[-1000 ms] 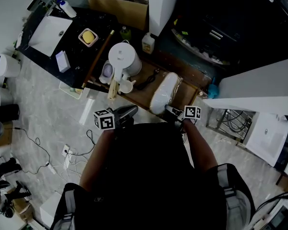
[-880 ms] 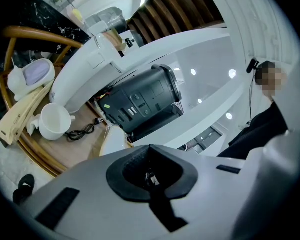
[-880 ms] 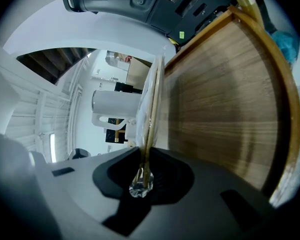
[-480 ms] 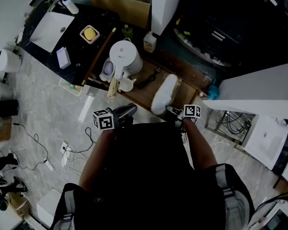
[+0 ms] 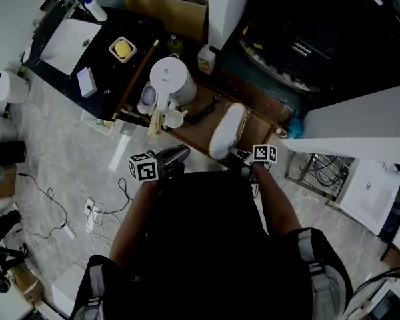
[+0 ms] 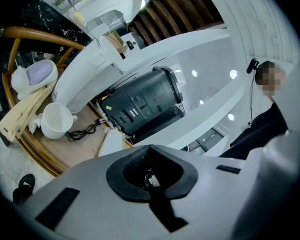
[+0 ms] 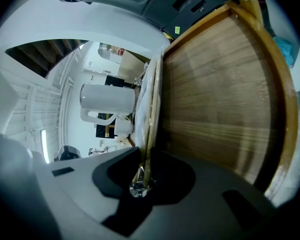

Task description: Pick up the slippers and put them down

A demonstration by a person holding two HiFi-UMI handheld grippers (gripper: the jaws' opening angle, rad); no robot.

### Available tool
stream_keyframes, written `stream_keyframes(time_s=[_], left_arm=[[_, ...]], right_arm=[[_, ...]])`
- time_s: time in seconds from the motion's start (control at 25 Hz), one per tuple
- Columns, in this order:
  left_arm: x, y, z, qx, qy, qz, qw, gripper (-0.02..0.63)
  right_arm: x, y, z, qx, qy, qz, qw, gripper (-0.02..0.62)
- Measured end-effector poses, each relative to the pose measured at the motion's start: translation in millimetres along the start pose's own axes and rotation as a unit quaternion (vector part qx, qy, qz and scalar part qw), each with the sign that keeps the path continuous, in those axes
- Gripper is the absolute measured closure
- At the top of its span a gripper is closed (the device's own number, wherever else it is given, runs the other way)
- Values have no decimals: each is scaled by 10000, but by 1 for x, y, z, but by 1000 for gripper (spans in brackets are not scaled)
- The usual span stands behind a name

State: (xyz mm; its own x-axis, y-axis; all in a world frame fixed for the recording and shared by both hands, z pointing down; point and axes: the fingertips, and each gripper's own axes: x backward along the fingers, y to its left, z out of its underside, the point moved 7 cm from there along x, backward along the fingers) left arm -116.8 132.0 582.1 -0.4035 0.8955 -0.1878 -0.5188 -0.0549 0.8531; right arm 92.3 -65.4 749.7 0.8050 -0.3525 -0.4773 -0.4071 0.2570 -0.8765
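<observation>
- Grey stone floor all round in the head view, with a round wooden tabletop (image 5: 195,136) in the middle. The slippers (image 5: 227,128), white and sealed in clear plastic wrap, lie on it right in front of the right claw (image 5: 243,157). The left claw (image 5: 176,155) sits well off to their side.
- Left claw view: jaws clenched together with nothing between them. A white cup (image 6: 54,120) stands up and to the left of it.
- Right claw view: clamped on the near edge of the wrapped slippers, with crinkled plastic bunched deep in the throat. A white kettle (image 7: 108,100) stands beyond.
- Handling, my guess: light, floppy, and that wrap looks slippery, so a pinch on film alone could slide off. I'd bite deeper, onto the sole edge itself.
</observation>
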Motion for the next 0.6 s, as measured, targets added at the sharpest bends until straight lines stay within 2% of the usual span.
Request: stream_keyframes(time_s=[0.4,0.6], left_arm=[[-4,1,-1,20,99,23,9999,595],[-6,3,-3,20,134,63,9999,595]], right_arm=[[-1,-4,1,118,-36,170,9998,502],[0,-3,0,131,-106,238,9996,465]])
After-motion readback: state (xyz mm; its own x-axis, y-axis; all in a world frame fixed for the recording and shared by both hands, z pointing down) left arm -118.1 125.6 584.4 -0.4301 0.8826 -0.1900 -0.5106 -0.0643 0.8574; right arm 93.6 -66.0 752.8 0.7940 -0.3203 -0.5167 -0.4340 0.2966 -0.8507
